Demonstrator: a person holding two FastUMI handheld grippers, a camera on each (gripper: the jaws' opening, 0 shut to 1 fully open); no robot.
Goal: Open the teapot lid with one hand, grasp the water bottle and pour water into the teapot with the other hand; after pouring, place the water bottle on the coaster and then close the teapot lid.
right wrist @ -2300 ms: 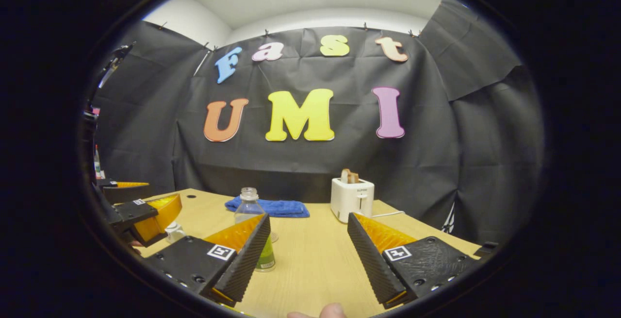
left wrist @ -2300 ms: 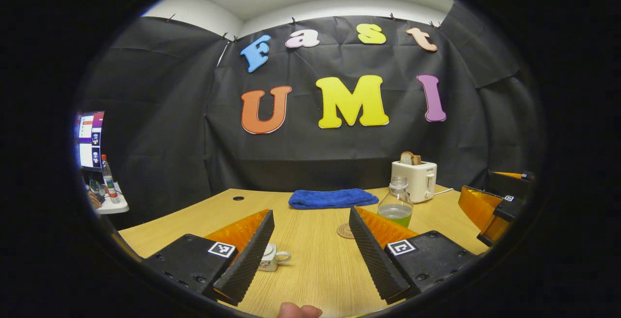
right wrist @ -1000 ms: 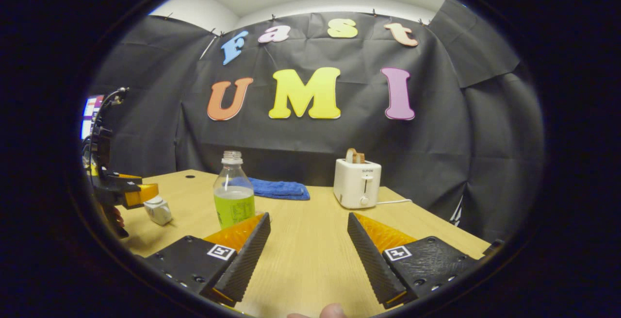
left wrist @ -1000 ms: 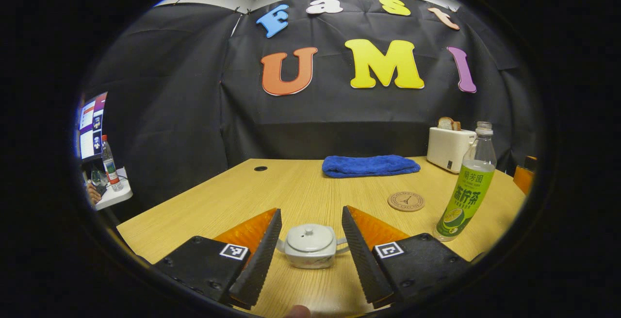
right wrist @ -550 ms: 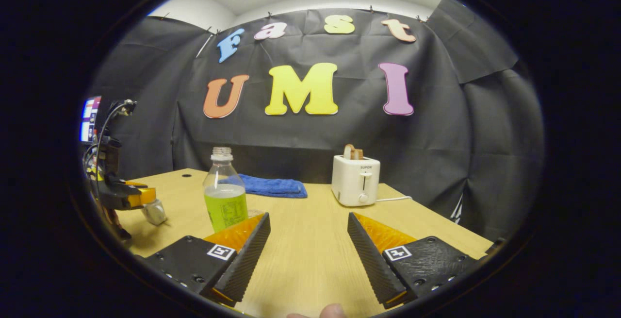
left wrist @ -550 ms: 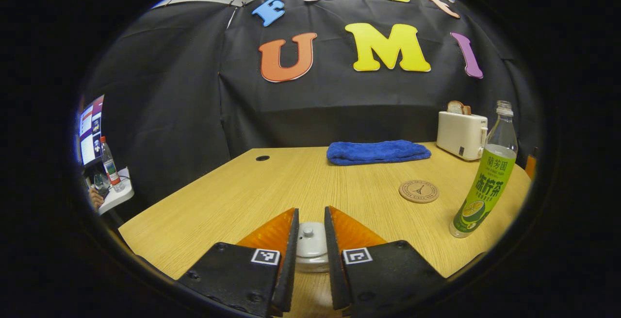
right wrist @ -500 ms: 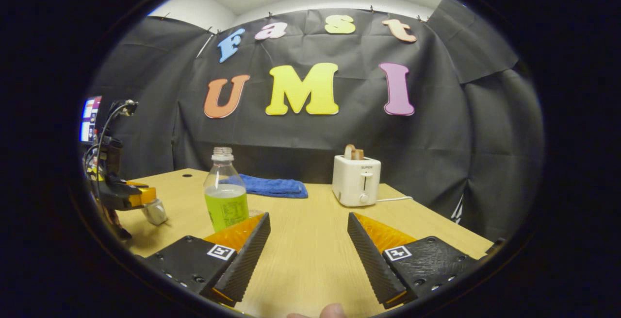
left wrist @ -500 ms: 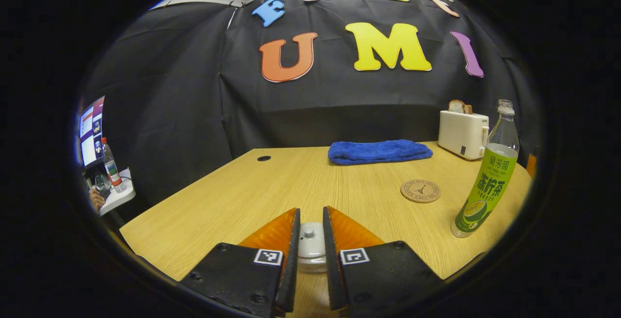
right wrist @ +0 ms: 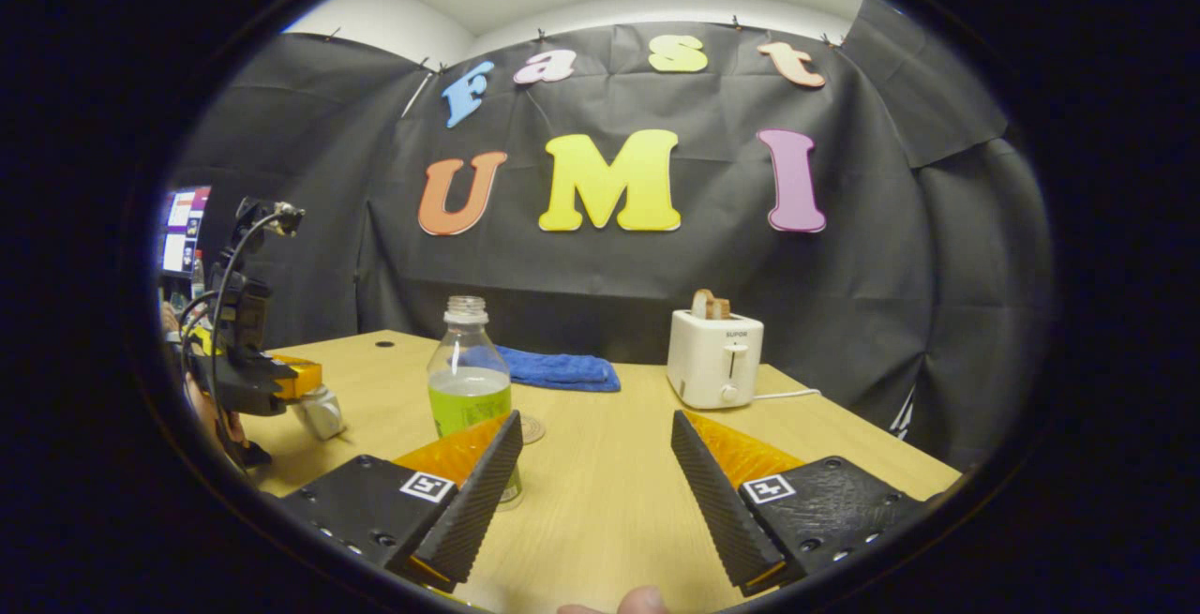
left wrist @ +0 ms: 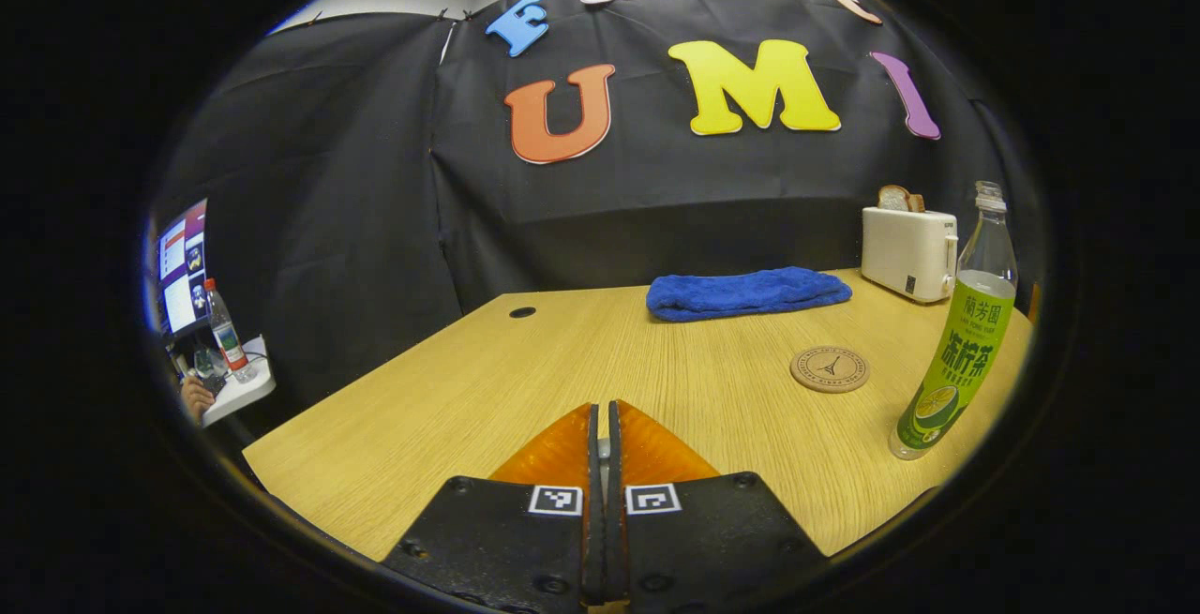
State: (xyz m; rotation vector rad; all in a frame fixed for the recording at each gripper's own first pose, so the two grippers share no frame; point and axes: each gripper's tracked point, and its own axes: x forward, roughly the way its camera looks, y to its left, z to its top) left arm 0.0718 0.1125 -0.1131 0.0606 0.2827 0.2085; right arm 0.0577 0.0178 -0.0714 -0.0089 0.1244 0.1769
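The jaws of the left gripper are clenched to a thin slit in the left gripper view, with a pale sliver between them that I judge to be the knob of the teapot lid. The right gripper view bears this out: there the left gripper sits on top of the small white teapot at the left of the worktop. Whether both fingers truly press on the knob I cannot tell. The jaws of the right gripper stand released and wide, holding nothing, low over the worktop.

The step in hand is the first one, opening the lid. The next move calls for a straight lift of the lid clear of the pot, then holding it aside.

Just beyond the right gripper's left finger stands the water bottle (uncapped, upright, partly filled), so the right gripper needs to shift left and forward to bring the bottle's body between its fingers. Farther on lies the round coaster, bare, near the bottle. At the back are a folded blue towel and a white toaster.
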